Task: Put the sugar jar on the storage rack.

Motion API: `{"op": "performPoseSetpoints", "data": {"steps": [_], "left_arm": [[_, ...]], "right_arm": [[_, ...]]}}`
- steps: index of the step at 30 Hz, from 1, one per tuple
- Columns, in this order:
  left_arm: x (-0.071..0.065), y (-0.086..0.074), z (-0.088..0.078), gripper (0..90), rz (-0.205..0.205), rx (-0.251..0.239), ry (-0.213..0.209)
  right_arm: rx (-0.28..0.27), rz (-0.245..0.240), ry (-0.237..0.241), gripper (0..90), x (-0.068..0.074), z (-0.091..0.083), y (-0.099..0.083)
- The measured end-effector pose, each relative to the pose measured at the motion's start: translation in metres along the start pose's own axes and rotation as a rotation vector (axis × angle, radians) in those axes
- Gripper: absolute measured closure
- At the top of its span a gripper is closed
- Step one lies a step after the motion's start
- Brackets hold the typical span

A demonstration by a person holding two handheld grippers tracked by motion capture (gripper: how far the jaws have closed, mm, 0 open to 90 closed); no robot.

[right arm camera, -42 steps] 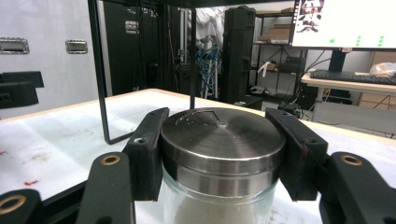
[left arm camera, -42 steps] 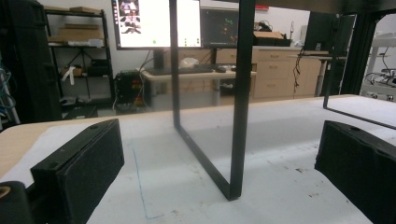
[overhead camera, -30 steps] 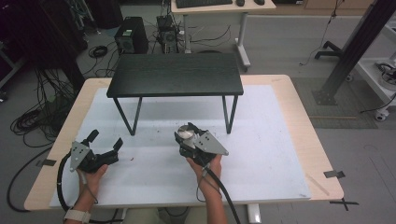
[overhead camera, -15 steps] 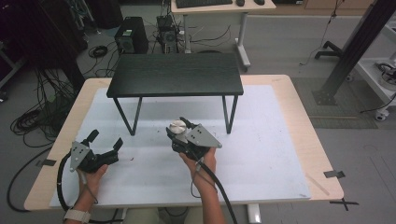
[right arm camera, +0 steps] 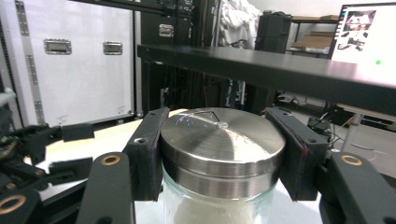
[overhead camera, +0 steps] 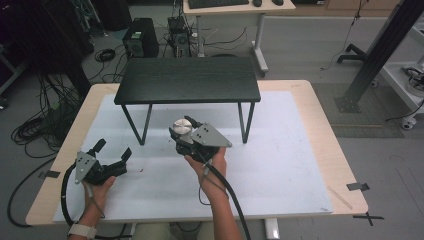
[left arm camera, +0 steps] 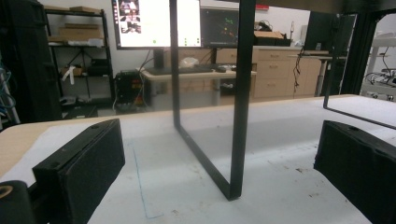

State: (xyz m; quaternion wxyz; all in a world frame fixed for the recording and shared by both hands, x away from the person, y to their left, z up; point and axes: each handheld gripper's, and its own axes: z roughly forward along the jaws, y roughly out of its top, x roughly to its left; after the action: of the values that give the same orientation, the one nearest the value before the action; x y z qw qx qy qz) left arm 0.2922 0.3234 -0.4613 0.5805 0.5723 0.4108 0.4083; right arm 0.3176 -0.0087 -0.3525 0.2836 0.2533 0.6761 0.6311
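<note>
One glass jar with a steel lid was clamped in the right gripper, above the white mat, just before the one black shelf. The left gripper rested with jaws apart.

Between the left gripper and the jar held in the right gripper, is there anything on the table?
No. In the high view, the stretch of white table cover between the left gripper and the jar in the right gripper is bare.

Grey floor, desk, tangled cables.
</note>
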Motion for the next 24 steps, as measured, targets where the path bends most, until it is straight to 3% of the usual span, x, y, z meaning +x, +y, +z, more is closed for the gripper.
{"op": "performPoseSetpoints", "data": {"steps": [24], "left_arm": [[0.000,0.000,0.000,1.8,0.000,0.002,0.000]], "right_arm": [[-0.018,-0.006,0.045,42.8,-0.002,0.008,0.059]]}}
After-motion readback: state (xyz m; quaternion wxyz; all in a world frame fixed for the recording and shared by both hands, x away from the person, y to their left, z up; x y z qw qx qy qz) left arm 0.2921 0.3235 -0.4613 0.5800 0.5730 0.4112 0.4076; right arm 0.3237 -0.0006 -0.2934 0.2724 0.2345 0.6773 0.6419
